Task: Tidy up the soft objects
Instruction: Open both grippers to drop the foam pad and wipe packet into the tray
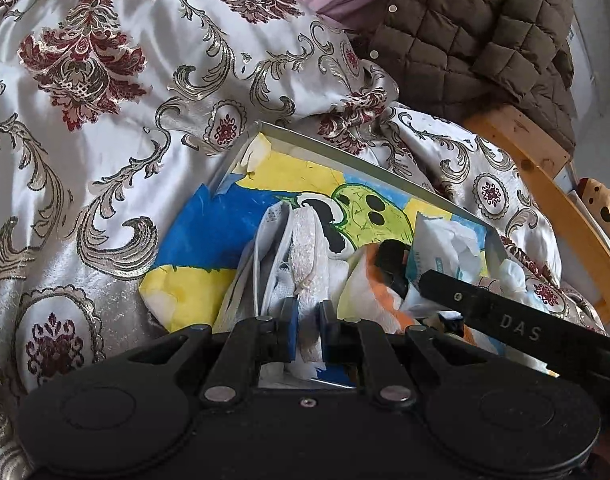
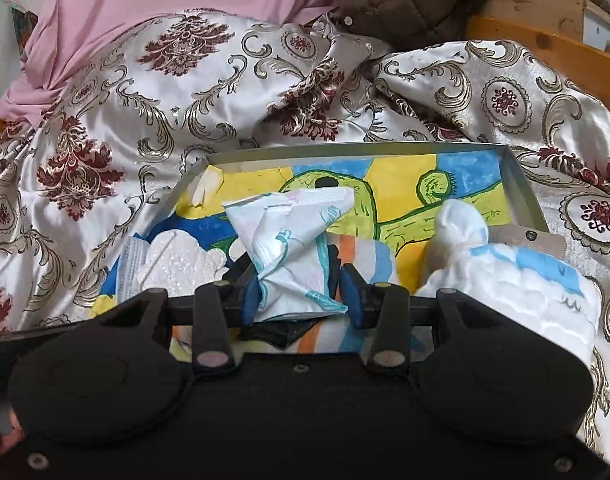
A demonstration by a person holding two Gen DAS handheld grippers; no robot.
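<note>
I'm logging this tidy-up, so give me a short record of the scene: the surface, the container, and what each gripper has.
surface: patterned satin bedspread
container: shallow tray with painted picture inside
left gripper: shut on white textured cloth
right gripper: shut on crumpled printed packet
also in tray: white and blue bundle

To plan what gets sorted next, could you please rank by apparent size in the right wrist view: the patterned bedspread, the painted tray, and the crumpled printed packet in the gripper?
1. Patterned bedspread, by far the largest.
2. Painted tray.
3. Printed packet in the right gripper; nearness to the camera enlarges it, yet it remains smallest.
</note>
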